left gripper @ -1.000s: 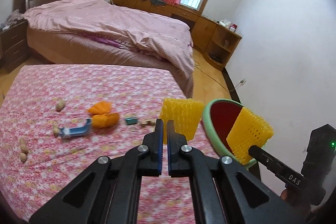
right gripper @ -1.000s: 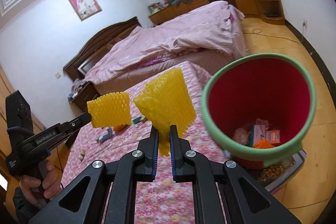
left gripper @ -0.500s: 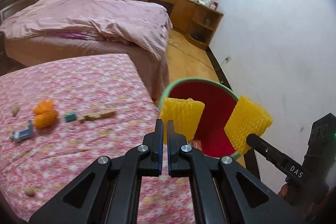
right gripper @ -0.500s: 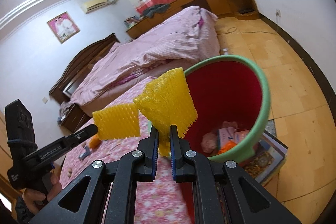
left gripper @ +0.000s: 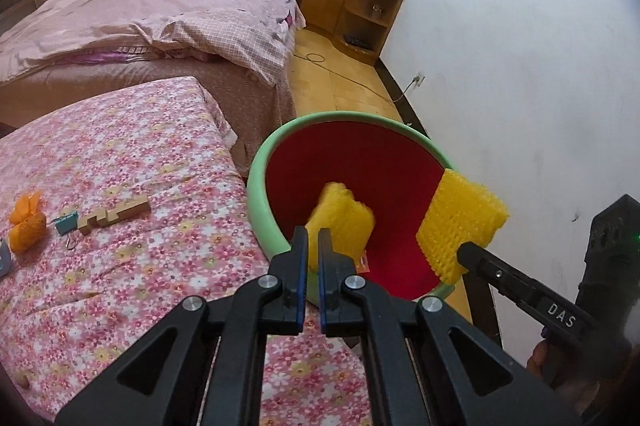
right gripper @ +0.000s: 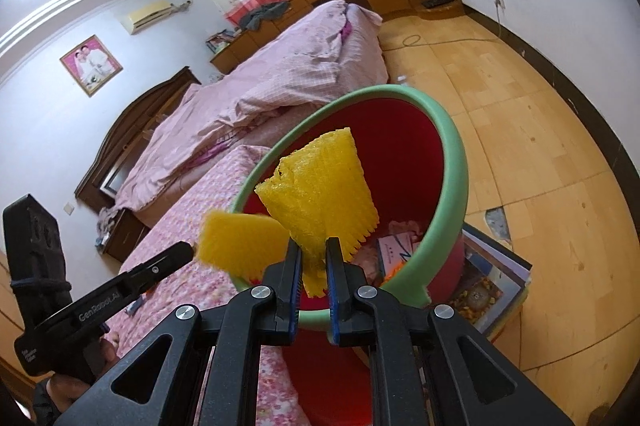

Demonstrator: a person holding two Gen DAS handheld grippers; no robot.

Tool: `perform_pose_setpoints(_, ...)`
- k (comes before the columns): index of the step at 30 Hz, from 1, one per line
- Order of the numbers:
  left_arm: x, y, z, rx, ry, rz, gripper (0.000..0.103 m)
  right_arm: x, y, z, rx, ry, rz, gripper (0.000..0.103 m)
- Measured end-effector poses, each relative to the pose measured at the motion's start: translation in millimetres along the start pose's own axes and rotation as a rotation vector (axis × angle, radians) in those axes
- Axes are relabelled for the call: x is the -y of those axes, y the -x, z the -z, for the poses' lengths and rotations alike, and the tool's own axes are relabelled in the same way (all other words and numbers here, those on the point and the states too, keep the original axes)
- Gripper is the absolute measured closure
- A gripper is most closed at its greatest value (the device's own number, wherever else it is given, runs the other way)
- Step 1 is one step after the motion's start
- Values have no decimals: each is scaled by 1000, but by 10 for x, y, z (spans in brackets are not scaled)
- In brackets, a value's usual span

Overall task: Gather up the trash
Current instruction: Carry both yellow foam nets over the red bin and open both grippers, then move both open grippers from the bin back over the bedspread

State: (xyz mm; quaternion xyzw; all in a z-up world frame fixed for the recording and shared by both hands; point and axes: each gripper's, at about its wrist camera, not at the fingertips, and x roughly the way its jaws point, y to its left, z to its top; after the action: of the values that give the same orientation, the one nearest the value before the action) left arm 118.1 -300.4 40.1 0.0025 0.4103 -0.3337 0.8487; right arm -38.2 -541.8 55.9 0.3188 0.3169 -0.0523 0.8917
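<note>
A red bin with a green rim (left gripper: 340,116) (right gripper: 456,162) stands at the table's right end, with paper scraps at its bottom. My left gripper (left gripper: 313,246) (right gripper: 192,251) is shut on a yellow foam net (left gripper: 340,214) (right gripper: 240,242), which is blurred and hangs over the bin's near rim. My right gripper (right gripper: 314,258) (left gripper: 460,251) holds a second yellow foam net (right gripper: 320,182) (left gripper: 460,222) upright over the bin's mouth. Its jaws are opening, and the net's lower end is still pinched between them.
The table's pink floral cloth (left gripper: 120,166) carries orange peel (left gripper: 26,222), a teal clip (left gripper: 66,224) and a wooden puzzle block (left gripper: 116,214). A stack of books (right gripper: 496,278) lies by the bin. A bed (left gripper: 140,22) stands behind and a white wall (left gripper: 520,66) is to the right.
Both grippers have swung right from above the table to over the bin, carrying their foam nets. The right jaws have parted slightly. The left net is now blurred and tilted.
</note>
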Motion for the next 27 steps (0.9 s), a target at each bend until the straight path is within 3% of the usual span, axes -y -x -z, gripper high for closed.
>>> perform_pose_setpoints(3, 29, -35, -12, -3, -14, 6, 100, 26, -13, 0, -4, -11, 9, 86)
perform_pose_setpoints(5, 39, -27, -13, -5, -16, 1, 95, 30, -15, -3, -5, -19, 10, 81)
perform_pose_setpoints(7, 37, -11, -13, 0, -15, -11, 82, 32, -13, -2, -4, -18, 5, 79)
perform_pose_setpoints(18, -127, 287, 65, 28, 28, -73, 59, -94, 77, 21, 7, 2, -5, 73)
perform_pose_setpoints(22, -273, 424, 109, 43, 54, -106, 52, -178, 90, 30, 13, 12, -14, 63)
perform_pose_setpoints(27, -540, 582, 167, 64, 107, -162, 48, -311, 80, 78, 2, 34, -27, 62)
